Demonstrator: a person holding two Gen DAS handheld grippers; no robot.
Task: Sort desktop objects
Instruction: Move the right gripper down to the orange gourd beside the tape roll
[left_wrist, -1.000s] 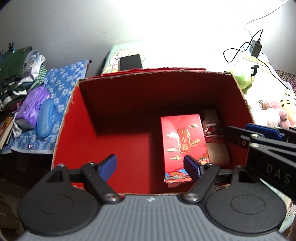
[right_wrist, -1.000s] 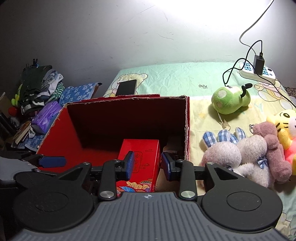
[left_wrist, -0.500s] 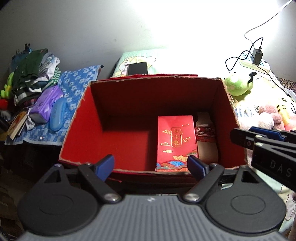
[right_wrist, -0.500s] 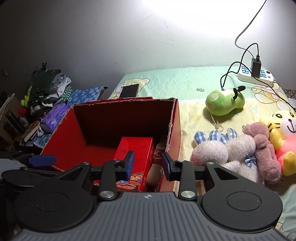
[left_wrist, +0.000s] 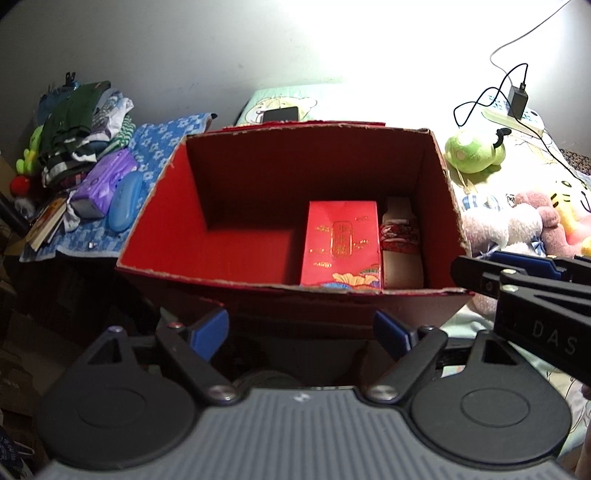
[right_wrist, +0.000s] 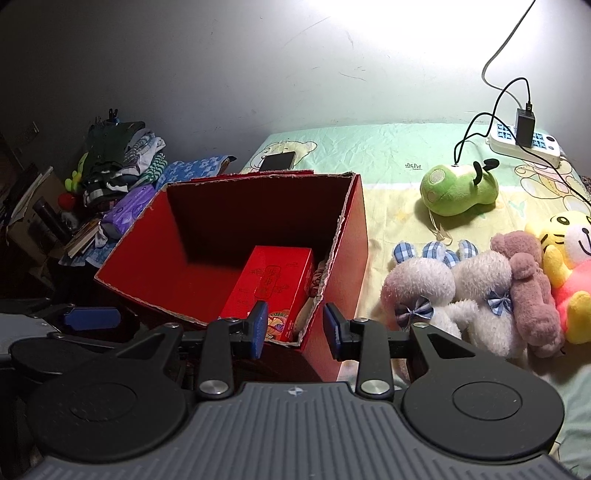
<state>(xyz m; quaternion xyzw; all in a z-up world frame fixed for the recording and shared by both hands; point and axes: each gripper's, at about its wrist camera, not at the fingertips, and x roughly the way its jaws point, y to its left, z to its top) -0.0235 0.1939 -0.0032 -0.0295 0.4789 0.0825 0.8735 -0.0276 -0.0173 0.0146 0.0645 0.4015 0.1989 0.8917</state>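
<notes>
Compared with a second ago, both tools are now further back from the red cardboard box (left_wrist: 258, 229). In the left wrist view the whole box shows, with its near rim above the fingertips; before, the fingers reached over that rim into the box. The left tool (left_wrist: 301, 334) has just been opening its jaws a little more, and nothing is between them. In the right wrist view the box also sits further off than before, and more of the bed (right_wrist: 388, 155) is seen.

The left tool now stands wide open, with its blue pads in front of the near outer wall of the box and apart from it. It holds nothing. The right tool (right_wrist: 295, 328) is partly open, with a narrow gap, and it is empty too. The near right corner of the box shows in this gap, but whether the pads touch the cardboard I cannot tell.

Inside the box, a red gift packet (left_wrist: 341, 243) with gold print lies flat on the bottom, toward the right side. Just beside it, against the right wall, lies a brown item with a red patterned band (left_wrist: 400, 240). The left half of the box floor is bare.

The box stands on the bed, with plush toys (right_wrist: 476, 291) lying to its right.
</notes>
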